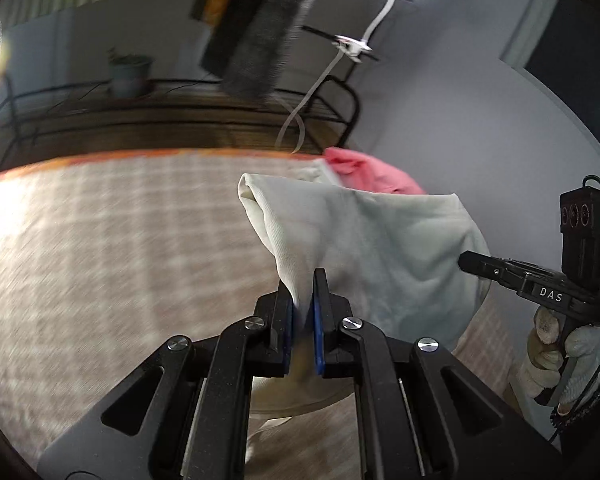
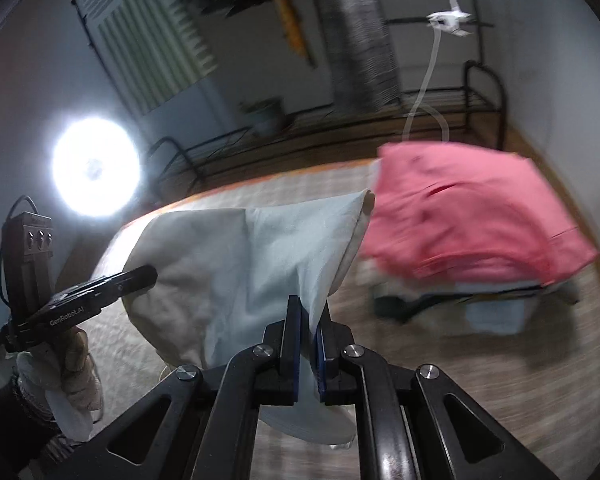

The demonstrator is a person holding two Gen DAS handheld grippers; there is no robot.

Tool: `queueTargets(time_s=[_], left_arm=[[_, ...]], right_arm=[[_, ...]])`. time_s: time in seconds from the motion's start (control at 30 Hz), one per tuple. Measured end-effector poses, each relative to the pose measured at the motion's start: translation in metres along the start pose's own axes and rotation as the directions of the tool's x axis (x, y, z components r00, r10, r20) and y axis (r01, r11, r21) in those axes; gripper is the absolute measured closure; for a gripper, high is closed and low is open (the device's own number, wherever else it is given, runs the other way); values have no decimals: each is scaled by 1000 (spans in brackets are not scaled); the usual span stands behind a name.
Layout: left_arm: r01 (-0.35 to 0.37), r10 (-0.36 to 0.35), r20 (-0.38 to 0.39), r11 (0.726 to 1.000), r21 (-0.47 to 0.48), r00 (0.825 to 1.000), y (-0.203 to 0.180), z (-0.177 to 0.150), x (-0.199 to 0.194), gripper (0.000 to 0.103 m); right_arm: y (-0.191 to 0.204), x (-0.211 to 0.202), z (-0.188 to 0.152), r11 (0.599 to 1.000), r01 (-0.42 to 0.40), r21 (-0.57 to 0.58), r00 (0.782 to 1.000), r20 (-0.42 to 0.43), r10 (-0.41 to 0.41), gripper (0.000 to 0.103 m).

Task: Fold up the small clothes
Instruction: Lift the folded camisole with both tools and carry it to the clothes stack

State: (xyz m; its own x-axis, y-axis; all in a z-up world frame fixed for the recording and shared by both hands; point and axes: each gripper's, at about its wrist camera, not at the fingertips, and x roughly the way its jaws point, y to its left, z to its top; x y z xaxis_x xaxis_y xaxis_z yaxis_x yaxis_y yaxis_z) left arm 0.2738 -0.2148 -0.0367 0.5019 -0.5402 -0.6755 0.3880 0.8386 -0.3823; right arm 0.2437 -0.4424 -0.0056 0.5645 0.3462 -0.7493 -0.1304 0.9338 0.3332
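While both sets of jaws pinch the pale white cotton garment [image 1: 364,240] lifted between them, left gripper [image 1: 303,312] and right gripper [image 2: 309,332] stretch its long axis sideways above the checked beige bedcover [image 1: 120,240].

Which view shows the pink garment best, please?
The right wrist view: the pink garment fills much of its right side, its whole top showing, lying on a stack. The left wrist view shows only a sliver behind the white cloth.

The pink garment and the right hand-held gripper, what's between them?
Only the white cloth that the right hand-held gripper clamps, with checked bedcover beside it before the pink garment, seen in the right wrist view.
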Motion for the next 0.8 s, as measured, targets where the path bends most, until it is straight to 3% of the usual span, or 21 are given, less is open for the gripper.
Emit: queueTargets(time_s=[0.23, 0.43, 0.63, 0.8], left_arm=[[34, -36, 19, 996, 79, 999, -60, 45, 50, 97], [42, -46, 36, 992, 119, 998, -98, 78, 98, 97], [1, -7, 45, 992, 128, 999, -117, 95, 149, 97], [-49, 49, 10, 996, 80, 999, -102, 89, 184, 97]], right_arm=[[-64, -33, 29, 991, 131, 18, 990, 56, -132, 100], [-116, -37, 61, 969, 245, 25, 966, 82, -246, 100], [-162, -12, 88, 951, 304, 52, 948, 85, -308, 100], [-181, 29, 102, 942, 332, 42, 941, 55, -334, 100]])
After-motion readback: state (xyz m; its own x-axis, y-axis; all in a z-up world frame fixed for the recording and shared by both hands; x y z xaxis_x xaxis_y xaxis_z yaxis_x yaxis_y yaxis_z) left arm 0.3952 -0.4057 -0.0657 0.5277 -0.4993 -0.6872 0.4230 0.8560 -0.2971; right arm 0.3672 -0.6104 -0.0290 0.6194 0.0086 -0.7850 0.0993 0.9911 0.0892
